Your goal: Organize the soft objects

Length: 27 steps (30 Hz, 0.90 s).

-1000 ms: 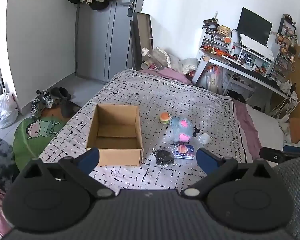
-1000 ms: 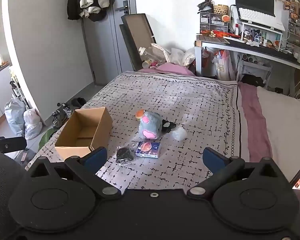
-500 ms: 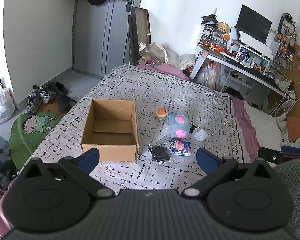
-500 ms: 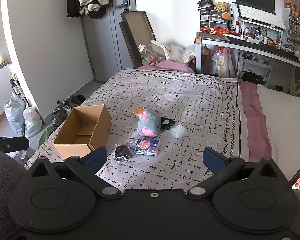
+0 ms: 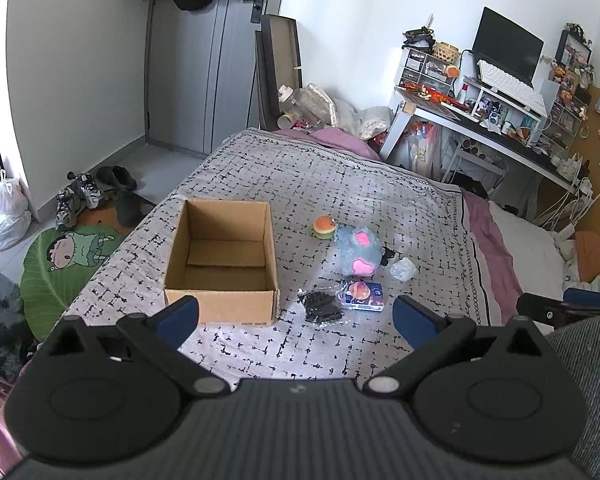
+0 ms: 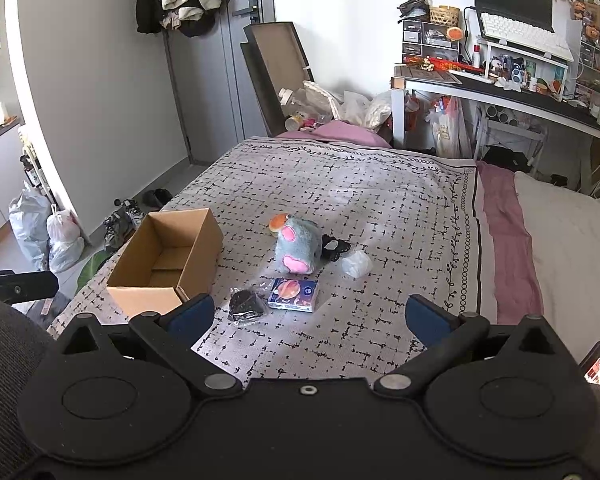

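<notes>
An open, empty cardboard box point(image 5: 224, 264) point(image 6: 168, 258) sits on the patterned bedspread point(image 5: 340, 192). Right of it lie a burger-shaped toy point(image 5: 324, 227) point(image 6: 278, 222), a blue-grey plush with pink patches point(image 5: 358, 250) point(image 6: 296, 249), a small black item point(image 6: 334, 247), a white crumpled wad point(image 5: 403, 269) point(image 6: 357, 264), a blue packet point(image 5: 362, 295) point(image 6: 294, 294) and a black bagged item point(image 5: 321, 307) point(image 6: 246, 306). My left gripper point(image 5: 296, 316) is open above the bed's near edge, in front of the box and bag. My right gripper point(image 6: 310, 316) is open too, nearest the blue packet. Neither holds anything.
A desk point(image 6: 500, 92) with a monitor and clutter stands at the far right. A grey door point(image 5: 212, 64) is at the back, with shoes point(image 5: 80, 196) and bags point(image 6: 48, 232) on the floor to the left. A pink sheet and pillows point(image 6: 560, 240) lie right of the bedspread.
Both views shifted a little: the box and soft items sit slightly higher and smaller, so the grippers drew back or rose slightly. Both stayed open; nothing on the bed moved.
</notes>
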{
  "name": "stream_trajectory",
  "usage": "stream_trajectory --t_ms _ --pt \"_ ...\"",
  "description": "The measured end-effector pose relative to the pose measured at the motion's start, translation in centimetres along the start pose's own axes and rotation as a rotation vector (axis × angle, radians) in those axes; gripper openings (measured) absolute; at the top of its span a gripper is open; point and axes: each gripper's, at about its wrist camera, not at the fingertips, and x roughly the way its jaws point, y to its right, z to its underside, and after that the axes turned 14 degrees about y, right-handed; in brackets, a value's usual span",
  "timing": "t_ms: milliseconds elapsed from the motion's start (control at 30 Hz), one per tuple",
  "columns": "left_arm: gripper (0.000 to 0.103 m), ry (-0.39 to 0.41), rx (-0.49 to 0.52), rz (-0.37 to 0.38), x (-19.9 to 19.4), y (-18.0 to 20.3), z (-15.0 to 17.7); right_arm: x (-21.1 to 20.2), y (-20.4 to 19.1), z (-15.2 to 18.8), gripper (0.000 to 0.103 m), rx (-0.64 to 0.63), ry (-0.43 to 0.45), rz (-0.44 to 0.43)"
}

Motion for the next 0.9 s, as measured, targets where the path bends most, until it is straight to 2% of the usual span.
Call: stream_trajectory --t_ms 900 --pt "0.102 -0.001 0.003 0.0 -0.09 0.2 0.17 0.04 -0.06 -0.1 0.103 -0.003 -0.003 -0.004"
